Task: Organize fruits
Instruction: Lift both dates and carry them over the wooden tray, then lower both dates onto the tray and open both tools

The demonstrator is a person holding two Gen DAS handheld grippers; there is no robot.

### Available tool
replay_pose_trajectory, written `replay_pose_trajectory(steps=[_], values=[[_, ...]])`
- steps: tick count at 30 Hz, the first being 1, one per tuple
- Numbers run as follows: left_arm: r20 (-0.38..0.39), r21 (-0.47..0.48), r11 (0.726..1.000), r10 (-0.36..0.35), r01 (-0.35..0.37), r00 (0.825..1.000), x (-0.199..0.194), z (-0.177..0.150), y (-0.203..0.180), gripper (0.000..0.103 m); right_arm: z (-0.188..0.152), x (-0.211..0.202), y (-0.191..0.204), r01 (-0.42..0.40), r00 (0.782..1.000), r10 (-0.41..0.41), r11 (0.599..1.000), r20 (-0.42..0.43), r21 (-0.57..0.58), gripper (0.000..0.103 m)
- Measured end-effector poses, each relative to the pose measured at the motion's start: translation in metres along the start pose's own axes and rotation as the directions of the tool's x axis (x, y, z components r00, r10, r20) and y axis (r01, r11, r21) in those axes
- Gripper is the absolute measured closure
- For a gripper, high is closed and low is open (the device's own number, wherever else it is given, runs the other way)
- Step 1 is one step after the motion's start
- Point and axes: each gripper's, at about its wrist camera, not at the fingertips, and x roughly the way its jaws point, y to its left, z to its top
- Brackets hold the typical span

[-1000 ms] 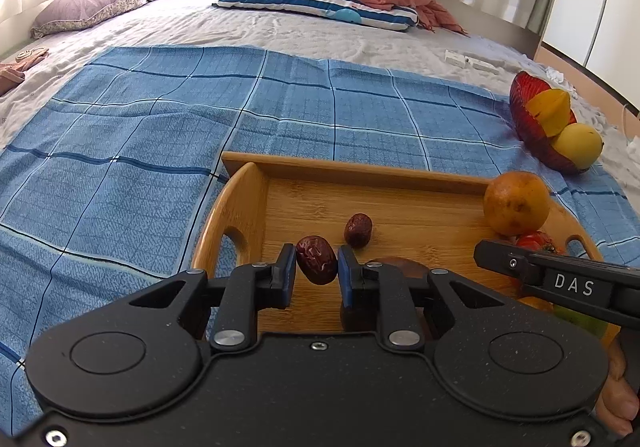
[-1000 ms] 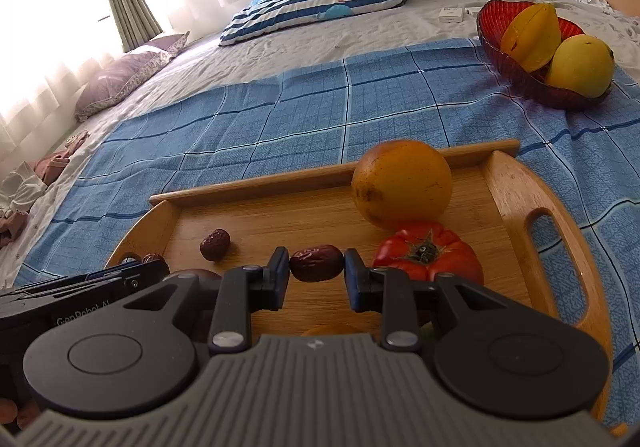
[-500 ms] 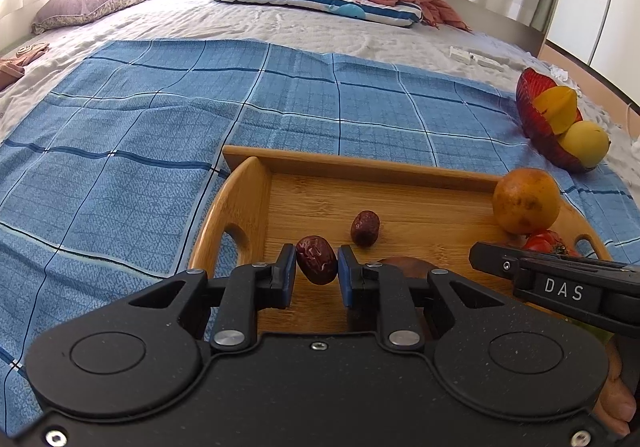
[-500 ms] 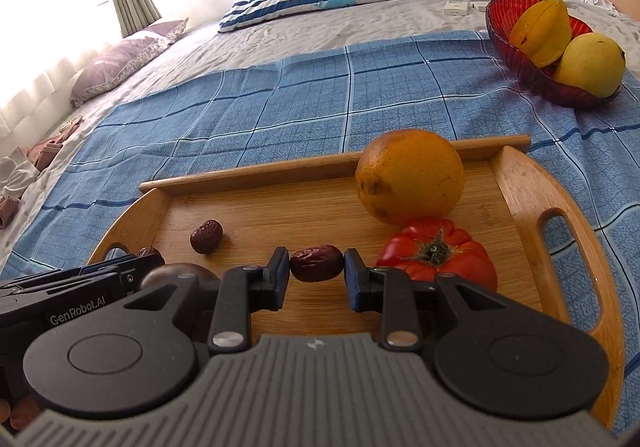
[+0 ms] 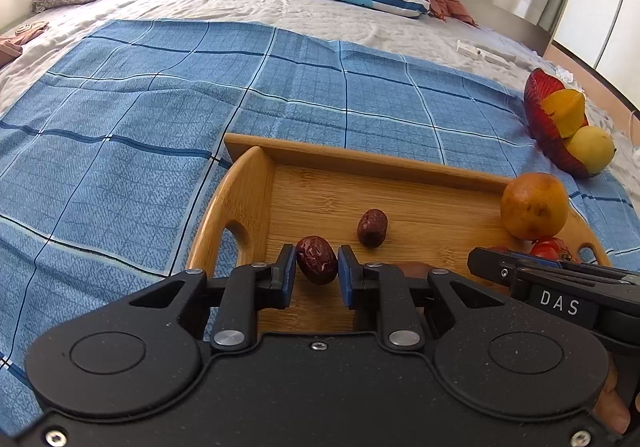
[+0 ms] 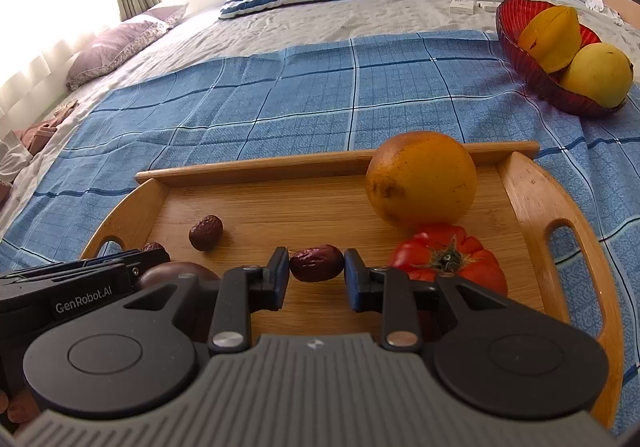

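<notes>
Meanwhile nothing has changed: left gripper and right gripper each still pinch a date above the tray.

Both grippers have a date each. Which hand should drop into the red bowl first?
Right, probably. The red bowl sits at the far right of both views, beyond the tray's right handle, on the right gripper's side. The left gripper is over the tray's left end and would have to cross the right one.

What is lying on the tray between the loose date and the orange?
Only bare wood. In the right wrist view, the tray floor between the loose date and the orange holds nothing; the left wrist view shows the same.
</notes>
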Motion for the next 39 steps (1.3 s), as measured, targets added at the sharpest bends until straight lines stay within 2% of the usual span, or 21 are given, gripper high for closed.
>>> replay_pose_trajectory(steps=[9, 17, 22, 24, 25, 27, 31, 34, 39], values=[[-0.037, -0.033, 0.999, -0.009, 0.008, 0.999, 0.005, 0.004, 0.005, 0.082, 0.007, 0.007, 0.009, 0.054, 0.996, -0.056, 0.998, -0.065, -0.031, 0.068], [-0.042, -0.032, 0.999, -0.001, 0.0, 0.999, 0.005, 0.005, 0.004, 0.079, 0.008, 0.006, 0.007, 0.041, 0.997, -0.042, 0.999, -0.071, -0.009, 0.066], [-0.038, -0.031, 0.999, 0.017, -0.018, 0.999, 0.003, 0.005, 0.005, 0.069, 0.008, 0.004, 0.005, 0.034, 0.997, -0.034, 0.999, -0.063, 0.0, 0.066], [-0.038, -0.035, 0.999, 0.005, -0.007, 0.999, 0.001, 0.004, 0.007, 0.065, 0.008, 0.004, 0.004, 0.031, 0.998, -0.031, 1.0, -0.062, 0.005, 0.062], [-0.034, -0.037, 0.999, 0.003, -0.004, 0.999, 0.0, 0.004, 0.007, 0.063, 0.007, 0.004, 0.004, 0.028, 0.998, -0.028, 1.0, -0.062, 0.007, 0.057], [-0.026, -0.037, 0.999, -0.001, 0.0, 1.0, -0.004, 0.005, 0.007, 0.058, 0.007, 0.002, 0.004, 0.023, 0.998, -0.022, 1.0, -0.058, 0.011, 0.057], [-0.005, -0.024, 1.0, 0.014, -0.015, 1.0, -0.01, 0.004, 0.004, 0.052, 0.006, -0.003, 0.004, 0.02, 0.999, -0.02, 1.0, -0.043, 0.01, 0.056], [0.002, -0.027, 1.0, 0.013, -0.013, 1.0, -0.015, 0.003, 0.005, 0.051, 0.006, -0.01, 0.003, 0.018, 1.0, -0.018, 1.0, -0.022, 0.007, 0.048], [0.025, -0.019, 1.0, 0.016, -0.016, 1.0, -0.027, 0.001, 0.004, 0.045, 0.006, -0.023, 0.001, 0.016, 1.0, -0.016, 1.0, 0.012, -0.003, 0.048]])
